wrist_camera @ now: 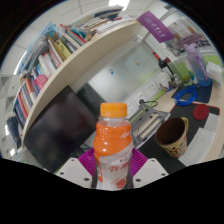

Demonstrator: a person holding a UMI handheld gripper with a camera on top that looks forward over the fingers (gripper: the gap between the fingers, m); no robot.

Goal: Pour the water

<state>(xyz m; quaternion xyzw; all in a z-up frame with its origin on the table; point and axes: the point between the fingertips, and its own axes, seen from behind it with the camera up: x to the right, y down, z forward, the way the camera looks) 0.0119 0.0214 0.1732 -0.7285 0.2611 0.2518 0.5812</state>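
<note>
Orange-capped bottle (112,142) stood upright, clamped between the gripper (112,176) fingers, both pads pressing it; a brown mug (173,136) sat just beside it on the desk (120,80).

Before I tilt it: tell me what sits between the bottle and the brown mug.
Nothing: in the gripper view the bottle, between the claw fingers, and the brown mug are separated only by bare dark desk.

You've got a white desk (120,75) here with plenty on it. A brown mug (174,136) sits at 3 o'clock from the orange-capped bottle (113,140), a blue dish (187,96) at about 1 o'clock beyond the mug, and a black monitor (62,125) at the bottle's 9 o'clock.
</note>
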